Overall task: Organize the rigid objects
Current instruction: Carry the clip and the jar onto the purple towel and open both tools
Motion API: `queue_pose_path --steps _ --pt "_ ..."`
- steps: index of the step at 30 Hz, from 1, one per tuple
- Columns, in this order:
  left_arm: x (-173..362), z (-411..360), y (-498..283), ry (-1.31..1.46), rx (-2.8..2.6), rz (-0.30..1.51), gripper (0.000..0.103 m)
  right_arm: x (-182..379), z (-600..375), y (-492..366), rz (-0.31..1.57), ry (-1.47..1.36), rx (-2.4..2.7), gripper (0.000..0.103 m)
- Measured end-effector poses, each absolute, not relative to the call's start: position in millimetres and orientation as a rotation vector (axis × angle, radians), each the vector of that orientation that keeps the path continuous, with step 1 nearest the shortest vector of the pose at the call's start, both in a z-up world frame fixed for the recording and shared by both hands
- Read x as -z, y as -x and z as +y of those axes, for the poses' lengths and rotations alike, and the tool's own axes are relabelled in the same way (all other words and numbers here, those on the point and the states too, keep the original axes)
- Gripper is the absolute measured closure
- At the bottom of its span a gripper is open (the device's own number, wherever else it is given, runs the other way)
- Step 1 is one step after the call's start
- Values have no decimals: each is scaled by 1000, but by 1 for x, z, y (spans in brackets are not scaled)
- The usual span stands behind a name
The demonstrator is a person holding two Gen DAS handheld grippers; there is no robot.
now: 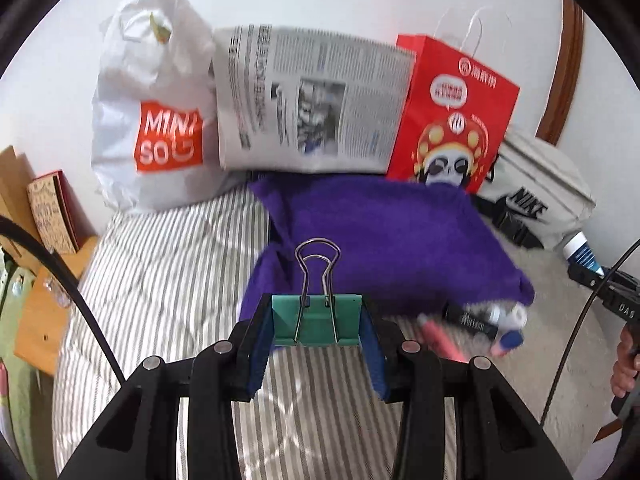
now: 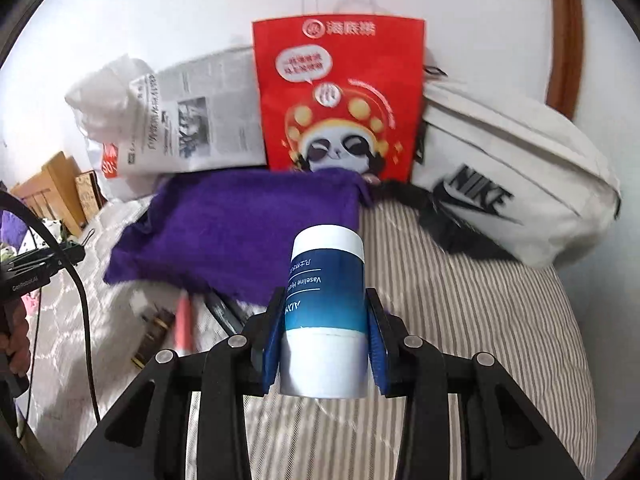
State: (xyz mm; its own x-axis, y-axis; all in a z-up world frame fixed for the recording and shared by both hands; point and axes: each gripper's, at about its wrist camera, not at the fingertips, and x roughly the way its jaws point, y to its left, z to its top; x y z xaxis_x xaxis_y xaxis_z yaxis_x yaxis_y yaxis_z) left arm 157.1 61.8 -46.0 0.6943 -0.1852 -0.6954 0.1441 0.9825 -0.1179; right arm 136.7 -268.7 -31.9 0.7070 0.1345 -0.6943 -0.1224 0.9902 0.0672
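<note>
The left gripper (image 1: 318, 326) is clamped on one teal binder clip (image 1: 316, 322); both blue pads (image 1: 258, 340) press its side faces. The clip body lies crosswise between the fingers, and its two wire handles stand together, pointing away from the camera toward the far edge of the striped bed cover (image 1: 168, 272).

The right gripper (image 2: 324, 332) is clamped on one blue-and-white tube (image 2: 326, 300) labelled Vaseline. The tube's long axis runs forward along the fingers, with its flat white end toward the far edge of the bed; the printed text reads upside down.

Both held items are lifted clear of the bed cover.

Only the left wrist view shows the full white MINISO bag (image 1: 156, 120), the small cluster of items at the near right corner of the purple cloth (image 1: 380, 236) (a black tube (image 1: 474, 320), a pink pen (image 1: 438, 338) and blurred white-and-blue pieces), and the tube seen from the side at the right edge. Only the right wrist view shows the whole white Nike bag (image 2: 520, 184) and the left gripper's body at the left edge.

Along the far edge, against the wall: one white bag, one newspaper (image 1: 304, 104), one red paper bag (image 1: 452, 116), one Nike bag. One purple cloth lies in front of them.
</note>
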Motion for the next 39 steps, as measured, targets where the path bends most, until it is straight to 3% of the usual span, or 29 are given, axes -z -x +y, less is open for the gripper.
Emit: queue_pose_path --steps 10,25,32,39 --pt "39 56 -202 26 185 770 64 43 -252 -209 818 -55 -150 66" --pt "86 58 -268 72 176 896 64 104 -226 -330 910 -35 -178 66" --pt "93 61 -286 94 181 911 64 131 -226 -350 1017 -59 -189 66" --pt "101 57 -304 118 184 918 64 135 -220 -347 1010 -5 -193 63"
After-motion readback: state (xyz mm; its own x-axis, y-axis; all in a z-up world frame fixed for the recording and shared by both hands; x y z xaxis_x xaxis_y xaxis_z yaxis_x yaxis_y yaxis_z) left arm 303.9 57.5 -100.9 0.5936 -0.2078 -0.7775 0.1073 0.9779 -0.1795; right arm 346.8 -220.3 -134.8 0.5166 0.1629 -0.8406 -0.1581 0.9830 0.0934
